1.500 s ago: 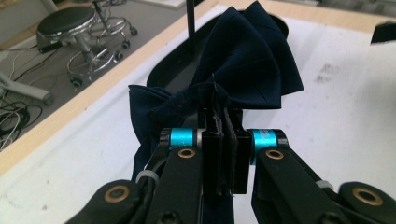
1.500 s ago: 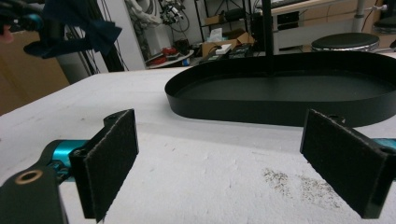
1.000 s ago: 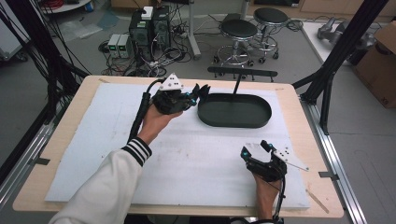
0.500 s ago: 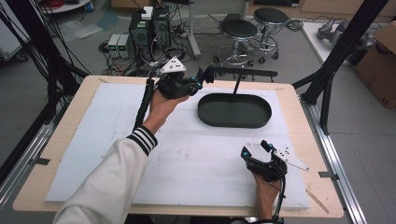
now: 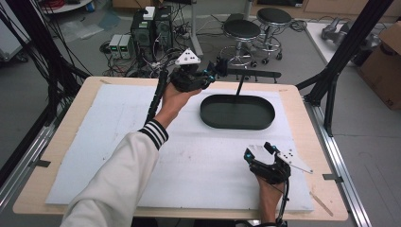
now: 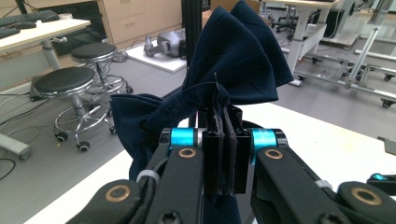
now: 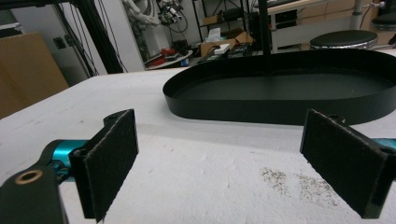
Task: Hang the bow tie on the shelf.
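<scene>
My left gripper is held above the table's far edge, just left of and beyond the black oval tray. It is shut on a dark navy cloth, whose folds bunch up past the gripper like a bow. In the high view the cloth is a small dark shape at the jaw tips. My right gripper rests low on the white mat near the front right. It stands open with nothing between its pads, pointing at the tray's wall. The tray looks empty.
A white foam mat covers most of the wooden table. A thin black pole rises at the tray's far side. Stools and computer boxes stand on the floor beyond the table. Black frame posts flank the right.
My left gripper has risen and moved away from me, from beside the tray's left end to over the table's far edge, with the cloth in it. The right gripper has stayed still.
</scene>
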Tool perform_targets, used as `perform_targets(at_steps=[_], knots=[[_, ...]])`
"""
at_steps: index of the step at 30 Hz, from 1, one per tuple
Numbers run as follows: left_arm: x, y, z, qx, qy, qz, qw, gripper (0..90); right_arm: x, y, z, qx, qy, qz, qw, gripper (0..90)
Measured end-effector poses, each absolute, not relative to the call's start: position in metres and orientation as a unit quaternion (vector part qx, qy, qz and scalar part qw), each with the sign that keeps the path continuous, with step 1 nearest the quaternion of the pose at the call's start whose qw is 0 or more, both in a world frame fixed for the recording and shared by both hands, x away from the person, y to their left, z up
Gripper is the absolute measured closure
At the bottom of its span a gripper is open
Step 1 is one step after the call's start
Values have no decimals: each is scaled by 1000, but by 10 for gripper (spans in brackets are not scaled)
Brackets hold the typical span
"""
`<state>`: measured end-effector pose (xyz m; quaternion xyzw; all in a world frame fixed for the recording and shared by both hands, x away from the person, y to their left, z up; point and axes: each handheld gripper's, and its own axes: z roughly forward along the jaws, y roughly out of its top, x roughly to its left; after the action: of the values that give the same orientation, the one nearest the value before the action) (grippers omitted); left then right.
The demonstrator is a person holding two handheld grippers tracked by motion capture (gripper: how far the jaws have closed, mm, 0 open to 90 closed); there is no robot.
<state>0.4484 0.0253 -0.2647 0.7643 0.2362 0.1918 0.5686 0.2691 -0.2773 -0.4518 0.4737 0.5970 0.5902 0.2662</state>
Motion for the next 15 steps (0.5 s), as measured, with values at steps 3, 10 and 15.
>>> perform_targets(at_steps=[3,10,15], knots=[[450,20,-262,761,234,196,573,869,269,-277,-452,473,597,590,267,104],[457,12,-259,759,237,194,575,869,269,-277,-452,474,596,590,267,104],[467,4,-259,750,258,181,582,869,269,-277,-452,476,595,591,265,104]])
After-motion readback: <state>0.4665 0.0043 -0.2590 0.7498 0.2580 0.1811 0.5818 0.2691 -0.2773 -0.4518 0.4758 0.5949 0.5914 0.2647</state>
